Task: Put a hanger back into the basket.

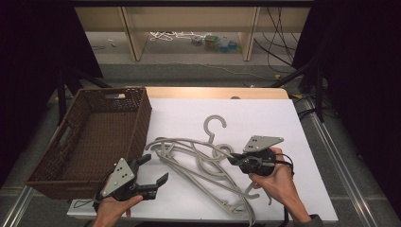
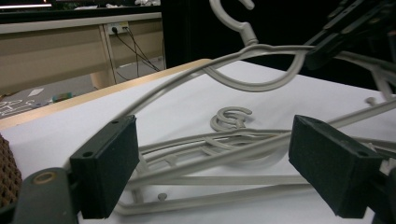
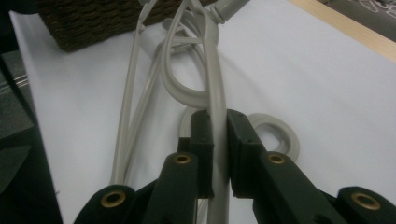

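The grey plastic hanger (image 3: 215,100) pinched by the right gripper (image 1: 235,160) has one arm clamped between that gripper's fingers (image 3: 201,140), which sit narrow and pressed tight on the bar; it is the top one of a tangled pile of hangers (image 1: 203,163) lying on the white worktop (image 1: 283,123), just right of the brown wicker basket (image 1: 94,137). To do this step well, the lift should probably be slow and steady, since the hooks and arms of the pile interlock and the others may come up with it; a small shake or twist could free it. The left gripper (image 1: 153,172) rests low at the near edge of the worktop, its fingers (image 2: 109,165) spread wide and holding nothing, aimed at the pile, well placed to pin the lower hangers down. The right hand (image 1: 276,182) holds its gripper level, pointing left across the pile, with the hanger's hook (image 2: 231,14) raised above the worktop.
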